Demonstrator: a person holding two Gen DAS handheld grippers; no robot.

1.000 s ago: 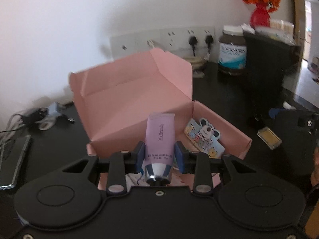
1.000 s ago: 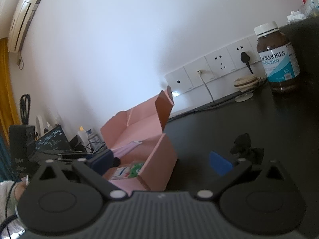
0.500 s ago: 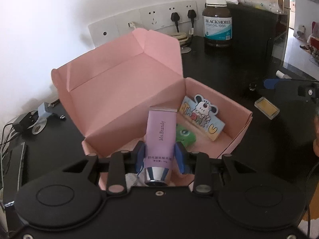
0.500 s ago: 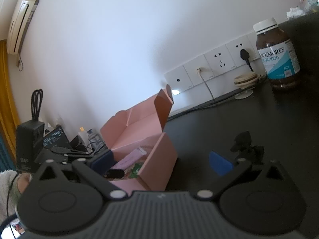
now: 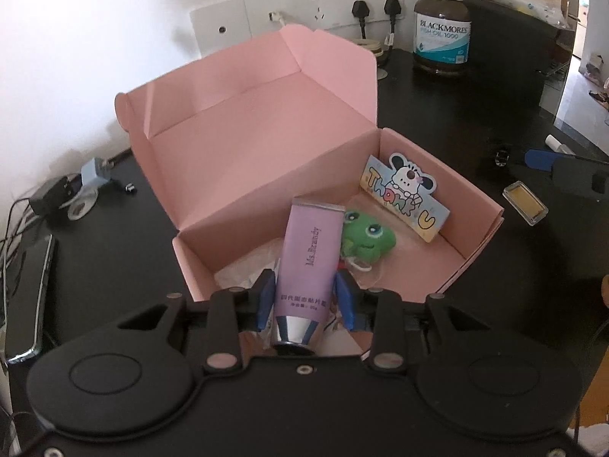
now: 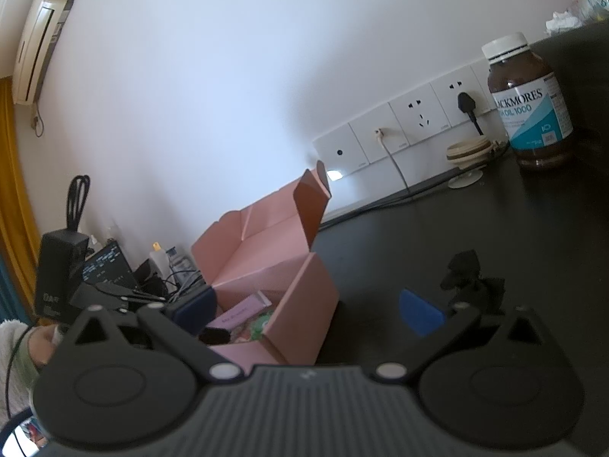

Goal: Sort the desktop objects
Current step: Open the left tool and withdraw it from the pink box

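A lilac cream tube [image 5: 310, 262], printed "Ms.Brandy", hangs tilted over the near wall of an open pink cardboard box [image 5: 474, 243], its silver cap toward the camera and its crimped end over the box floor. The left gripper [image 5: 304, 304] has the tube between its blue pads [image 5: 266, 299], which press its lower sides. Inside the box, just beside the tube, lies a green frog toy [image 5: 365, 238]; a cartoon "Thank U" card [image 5: 405, 196] leans against the far right wall, and crinkled white wrapping [image 5: 247, 266] lies at the left. The box stands on a black table [image 5: 437, 114] with its lid raised toward the wall sockets [image 5: 300, 11]. A brown Blackmores bottle [image 5: 441, 30] stands at the table's back edge. A small yellow-filled case [image 5: 525, 203] lies right of the box. The right gripper [image 6: 308, 310] hovers beside the box with fingers spread wide, grasping nothing; a black clip [image 6: 470, 278] lies past its right finger.
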